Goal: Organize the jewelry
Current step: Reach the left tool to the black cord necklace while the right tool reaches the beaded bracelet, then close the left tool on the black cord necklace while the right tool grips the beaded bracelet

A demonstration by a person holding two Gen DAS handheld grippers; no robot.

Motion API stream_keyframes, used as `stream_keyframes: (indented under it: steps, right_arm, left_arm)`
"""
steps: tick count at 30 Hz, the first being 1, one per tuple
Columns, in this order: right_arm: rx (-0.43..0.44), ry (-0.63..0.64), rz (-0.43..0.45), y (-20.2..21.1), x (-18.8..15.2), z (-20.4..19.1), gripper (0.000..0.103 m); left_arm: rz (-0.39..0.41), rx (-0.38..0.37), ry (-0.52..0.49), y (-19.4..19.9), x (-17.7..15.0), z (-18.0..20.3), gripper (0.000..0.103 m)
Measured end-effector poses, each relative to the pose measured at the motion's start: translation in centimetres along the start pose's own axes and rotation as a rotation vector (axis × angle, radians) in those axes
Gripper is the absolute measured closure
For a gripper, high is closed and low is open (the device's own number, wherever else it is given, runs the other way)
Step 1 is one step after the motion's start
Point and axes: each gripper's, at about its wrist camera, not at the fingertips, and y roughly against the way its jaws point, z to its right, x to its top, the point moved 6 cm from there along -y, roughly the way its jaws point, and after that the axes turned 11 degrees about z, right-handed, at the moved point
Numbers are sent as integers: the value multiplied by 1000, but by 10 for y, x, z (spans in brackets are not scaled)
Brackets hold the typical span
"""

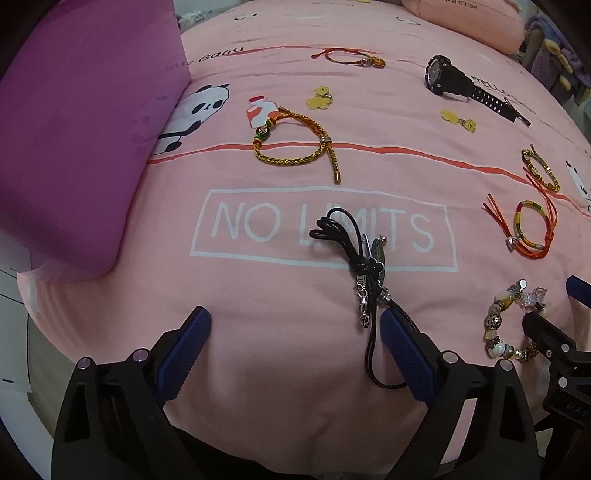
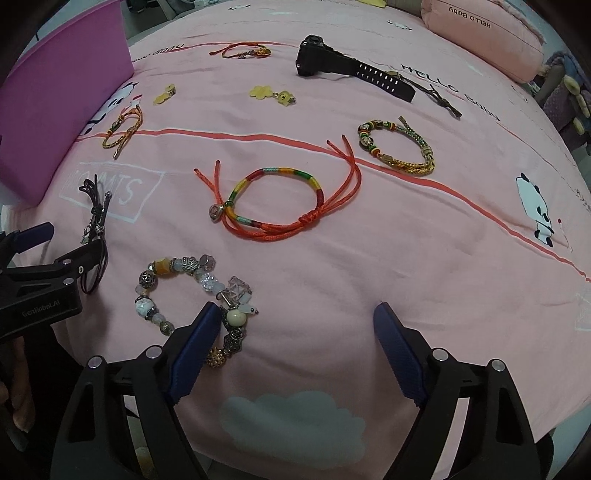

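Jewelry lies spread on a pink bedsheet. My left gripper (image 1: pixel 295 317) is open and empty; a black cord necklace (image 1: pixel 364 273) lies just ahead, its cord running by the right finger. My right gripper (image 2: pixel 295 314) is open and empty; a beaded charm bracelet (image 2: pixel 184 291) lies against its left finger. A red multicoloured string bracelet (image 2: pixel 280 199) lies ahead of it, a gold braided bracelet (image 2: pixel 399 147) further right. Another gold rope bracelet (image 1: pixel 295 142) lies ahead of the left gripper. A black watch (image 2: pixel 347 66) lies far back.
A pink-purple box (image 1: pixel 81 140) stands at the left. Small yellow charms (image 2: pixel 273 94) and a thin red bracelet (image 2: pixel 247 51) lie toward the back. A pink pillow (image 2: pixel 484 33) sits at the far right. The bed's edge is just below both grippers.
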Motion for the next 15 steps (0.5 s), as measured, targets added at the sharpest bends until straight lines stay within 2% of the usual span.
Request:
stream_keyframes:
  steps: [3, 5, 7, 8, 9, 10, 11, 12, 13, 15]
  right_arm:
    - [-12, 23, 8, 0, 0, -4, 28]
    - [-10, 53, 14, 1, 0, -10, 40]
    - [-4, 88, 20, 3, 1, -16, 49]
    - [-3, 98, 24, 4, 1, -18, 57]
    - [-7, 104, 28, 5, 1, -18, 61]
    - [-7, 107, 31, 6, 1, -18, 71]
    - [-7, 106, 32, 7, 3, -16, 82]
    - [-1, 98, 31, 8, 4, -15, 88]
    - [10, 84, 29, 9, 5, -12, 93]
    - [46, 41, 26, 12, 6, -8, 94]
  left_arm:
    - [10, 11, -25, 1, 2, 6, 21]
    - [19, 8, -46, 3, 3, 13, 31]
    - [25, -4, -69, 6, 3, 20, 47]
    - [27, -14, -81, 7, 3, 24, 52]
    - [28, -29, -89, 8, 3, 27, 63]
    - [25, -49, -95, 9, 3, 31, 74]
    - [23, -64, -99, 10, 3, 34, 78]
    - [20, -77, -101, 10, 3, 36, 87]
    - [17, -90, -101, 11, 4, 38, 94]
    - [15, -107, -89, 13, 4, 40, 98]
